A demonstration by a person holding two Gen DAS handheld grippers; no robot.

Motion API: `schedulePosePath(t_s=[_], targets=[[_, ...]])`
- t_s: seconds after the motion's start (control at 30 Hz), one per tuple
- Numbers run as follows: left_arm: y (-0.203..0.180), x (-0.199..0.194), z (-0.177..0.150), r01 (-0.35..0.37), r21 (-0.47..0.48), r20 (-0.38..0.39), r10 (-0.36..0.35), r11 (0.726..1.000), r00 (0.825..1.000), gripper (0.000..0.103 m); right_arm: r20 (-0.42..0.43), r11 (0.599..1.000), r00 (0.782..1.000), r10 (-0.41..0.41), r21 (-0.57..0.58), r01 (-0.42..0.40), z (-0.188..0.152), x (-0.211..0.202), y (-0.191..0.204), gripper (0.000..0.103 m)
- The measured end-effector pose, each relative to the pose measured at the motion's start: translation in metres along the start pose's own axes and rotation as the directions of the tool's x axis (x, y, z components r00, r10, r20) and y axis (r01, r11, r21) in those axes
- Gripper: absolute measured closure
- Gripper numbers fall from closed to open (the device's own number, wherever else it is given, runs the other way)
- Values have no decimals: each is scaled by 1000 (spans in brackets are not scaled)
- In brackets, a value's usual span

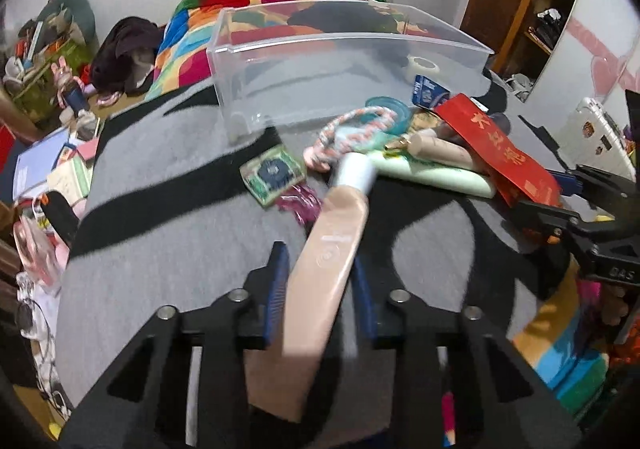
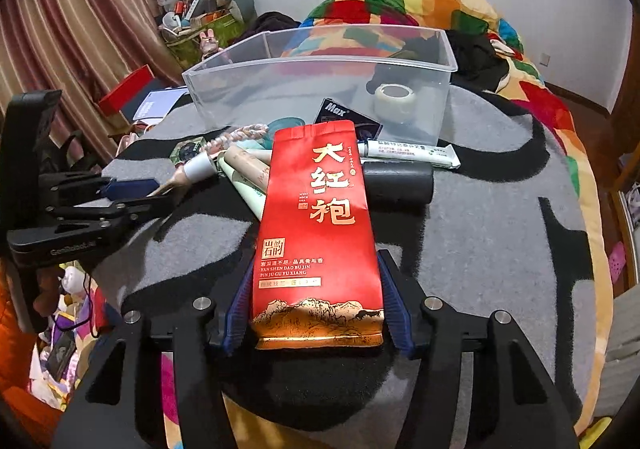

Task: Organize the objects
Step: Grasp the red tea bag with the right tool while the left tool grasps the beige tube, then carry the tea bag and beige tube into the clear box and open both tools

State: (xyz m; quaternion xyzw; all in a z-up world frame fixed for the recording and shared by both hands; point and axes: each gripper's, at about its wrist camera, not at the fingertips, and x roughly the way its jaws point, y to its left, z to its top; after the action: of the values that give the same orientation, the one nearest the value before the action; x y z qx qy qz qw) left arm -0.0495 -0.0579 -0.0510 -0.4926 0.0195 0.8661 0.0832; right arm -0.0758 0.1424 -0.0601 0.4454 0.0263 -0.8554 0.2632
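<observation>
On a bed's gray-and-black blanket [image 2: 500, 209], the left claw [image 1: 322, 269] grips a smooth pink tube [image 1: 328, 249]. The right claw [image 2: 316, 309] clasps a glossy red tea pouch [image 2: 318, 233]. Beyond the clutter stands a clear plastic bin [image 2: 312, 89]; bare blanket lies rightward.

One clear bin [image 2: 320, 89], one tape roll [image 2: 394, 97] inside it, one red tea pouch [image 2: 320, 233], four tubes at frame centre including the pink one [image 1: 328, 249], one rope ring [image 1: 352, 129], two grippers.

Red tea pouch [image 2: 320, 233] reads "大红袍"; dark box [image 2: 347, 120] reads "Max".
</observation>
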Motion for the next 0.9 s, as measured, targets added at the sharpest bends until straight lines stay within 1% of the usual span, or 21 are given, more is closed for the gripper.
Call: schedulePosePath(t_s=[0.07,0.17,0.27,0.33,0.4,0.5,0.57,0.6,0.63,0.7,0.83,0.9], targets=[[-4,-2,-1,-4,16,-3,4,1000,1000,73,5,1000,1000,0,2,0,-2,-2,-2,50],[-7,4,6,-7,28,-12,7,1000,1000,72,9,1000,1000,-6,10,6,-3,-5,-5,50],[-9,13,18,14,27,-27,-13,1000,1000,66,14,1000,1000,-11,16,11,-3,-7,-8,50],[-12,18,25,25,33,-34,-24,999,999,59,15,1000,1000,-14,15,14,-3,-8,-8,50],[-18,24,31,24,52,-33,-22,998,999,55,17,1000,1000,-16,15,15,-2,-8,-9,50],[-22,28,35,28,64,-26,-26,998,999,55,19,1000,1000,-13,17,13,-1,-8,-10,50],[-21,28,35,27,56,-17,-27,998,999,58,24,1000,1000,-13,18,12,-1,-9,-10,50],[-20,27,34,26,53,-13,-25,998,1000,67,28,1000,1000,-13,17,13,-1,-9,-11,50],[-19,26,34,19,51,-11,-19,999,1000,74,36,1000,999,-14,16,14,0,-10,-10,50],[-15,22,31,19,32,-8,-18,999,1000,79,54,1000,998,-19,12,19,2,-14,-10,50],[-10,12,26,0,-2,17,0,1000,1000,80,99,1000,995,-30,5,30,7,-26,-8,50],[-7,3,23,-9,-20,45,10,1000,999,81,116,999,993,-33,1,33,9,-30,-6,50]])
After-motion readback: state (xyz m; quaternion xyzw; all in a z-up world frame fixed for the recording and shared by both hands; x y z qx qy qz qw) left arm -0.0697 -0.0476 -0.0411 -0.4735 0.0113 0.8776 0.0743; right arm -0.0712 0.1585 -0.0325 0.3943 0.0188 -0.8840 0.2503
